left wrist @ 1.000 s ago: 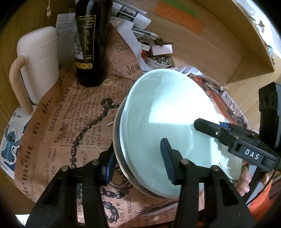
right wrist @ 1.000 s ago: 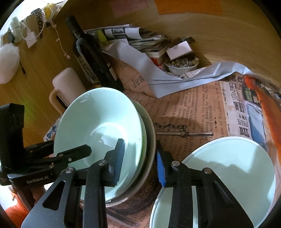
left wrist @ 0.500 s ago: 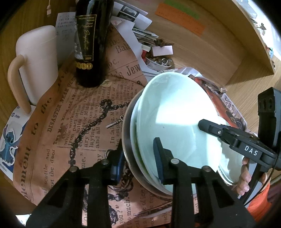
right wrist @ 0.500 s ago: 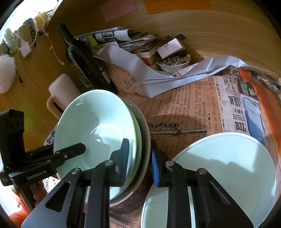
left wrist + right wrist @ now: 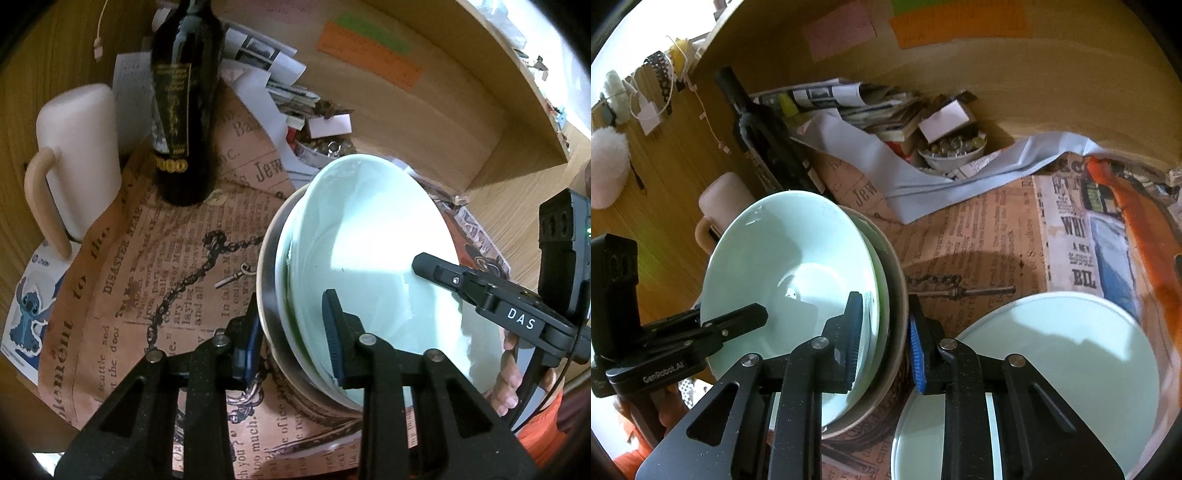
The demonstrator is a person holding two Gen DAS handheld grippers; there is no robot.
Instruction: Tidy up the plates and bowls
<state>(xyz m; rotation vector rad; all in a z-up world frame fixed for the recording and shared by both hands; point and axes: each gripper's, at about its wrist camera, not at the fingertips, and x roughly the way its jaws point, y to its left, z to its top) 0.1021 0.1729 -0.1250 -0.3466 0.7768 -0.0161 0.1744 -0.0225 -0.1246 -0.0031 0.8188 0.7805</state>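
A stack of nested bowls [image 5: 369,266], pale green ones inside a grey-rimmed outer bowl, is held lifted and tilted above the newspaper-covered table. My left gripper [image 5: 291,332] is shut on the stack's left rim, one finger outside, one inside. My right gripper [image 5: 884,339] is shut on the opposite rim of the same bowl stack [image 5: 798,280]. Each gripper shows in the other's view. A pale green plate [image 5: 1052,369] lies on the table, under and to the right of my right gripper.
A dark wine bottle [image 5: 184,110] and a cream mug [image 5: 81,155] stand at the left. A small bowl of trinkets [image 5: 953,151], stacked papers [image 5: 871,107] and a wooden back wall lie behind. Brown newspaper [image 5: 147,280] covers the table.
Both grippers closed onto the rims of the bowl stack. The stack has risen and tilted, moving away from the bottle toward the plate side.
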